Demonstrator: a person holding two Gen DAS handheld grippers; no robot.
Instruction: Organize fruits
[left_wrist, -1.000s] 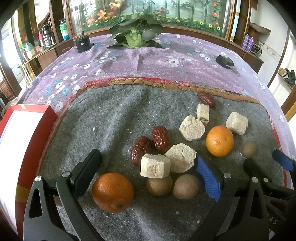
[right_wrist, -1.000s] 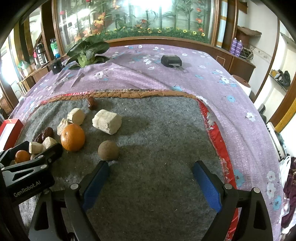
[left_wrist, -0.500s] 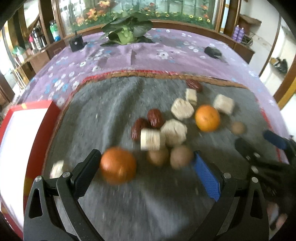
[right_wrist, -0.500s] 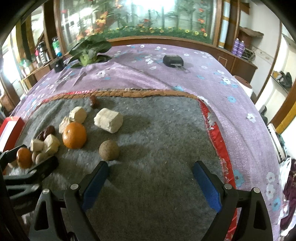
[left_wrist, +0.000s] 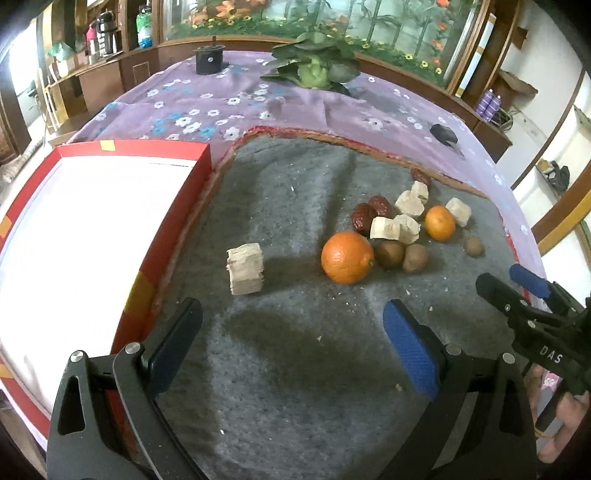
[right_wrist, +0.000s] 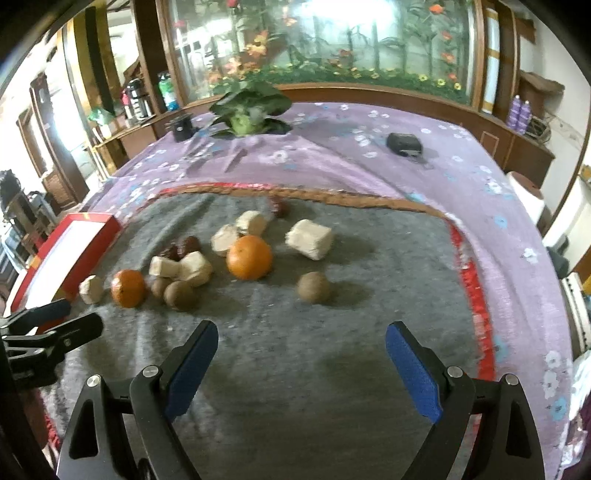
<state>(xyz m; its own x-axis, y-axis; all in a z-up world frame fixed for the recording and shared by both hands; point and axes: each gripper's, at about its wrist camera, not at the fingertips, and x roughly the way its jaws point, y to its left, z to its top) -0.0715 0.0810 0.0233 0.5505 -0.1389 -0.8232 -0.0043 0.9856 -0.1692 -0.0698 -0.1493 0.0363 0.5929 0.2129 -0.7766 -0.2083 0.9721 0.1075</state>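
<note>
Left gripper (left_wrist: 291, 343) wide, empty. Right gripper (right_wrist: 301, 369) wide, empty. Pale block (left_wrist: 245, 268) near red box (left_wrist: 173, 218): grab middle, squeeze softly.

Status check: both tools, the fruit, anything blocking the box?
Left tool open, empty. Right tool open, empty. Fruit loose on grey mat; nearest orange beside a pale block. Red box unobstructed.

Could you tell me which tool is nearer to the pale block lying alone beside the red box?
Left. The left tool hangs open just short of the lone pale block. The right tool is open over bare felt, with the fruit cluster between it and the block.
</note>
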